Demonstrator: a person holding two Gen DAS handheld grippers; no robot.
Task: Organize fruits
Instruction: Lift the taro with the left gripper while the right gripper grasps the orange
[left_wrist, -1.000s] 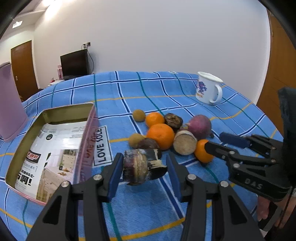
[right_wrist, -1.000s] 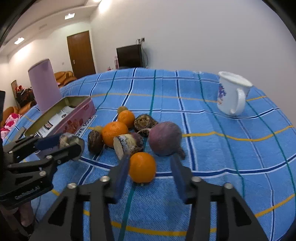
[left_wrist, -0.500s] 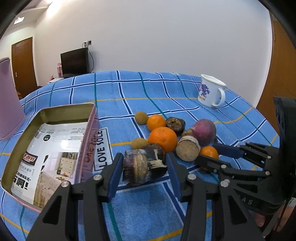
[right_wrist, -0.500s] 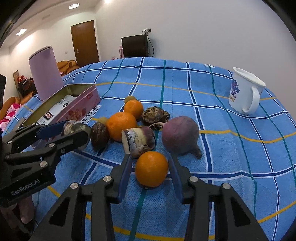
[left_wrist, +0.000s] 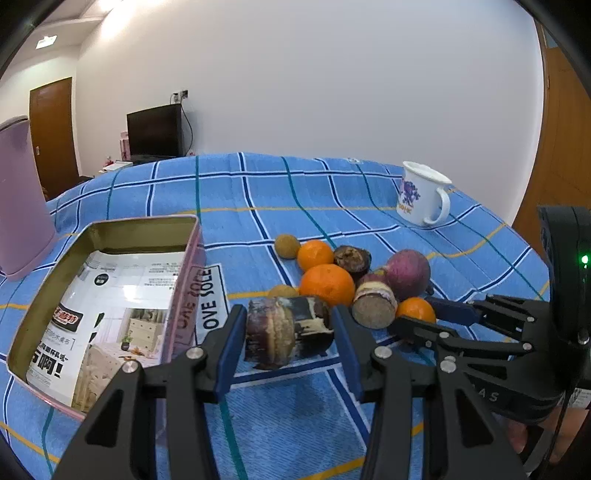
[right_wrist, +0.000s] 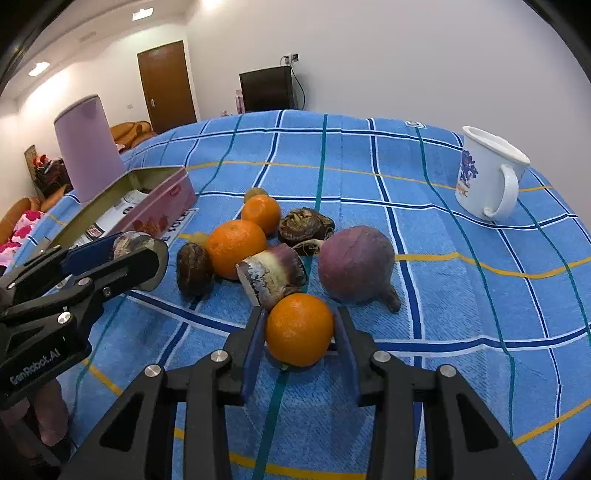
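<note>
Purple container (left_wrist: 18, 199) cut off at left edge; tin (right_wrist: 162, 199) interior mostly hidden in right view.

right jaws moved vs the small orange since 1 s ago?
Yes. The right gripper advanced toward the pile; its jaws now clamp the small orange on the cloth.

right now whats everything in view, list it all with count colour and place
oranges: three, orange; two in pile, one in right gripper
cut chunks: two, purple-brown; one in pile, one in left gripper
round root: one, purple, pile's right
dark shrivelled fruits: two, brown, pile
small round fruits: two, tan, pile
tin: one, pink, left, open
mug: one, white, far right
container: one, lilac, behind tin
tablecloth: blue check
left gripper: holding chunk
right gripper: gripping orange
</note>
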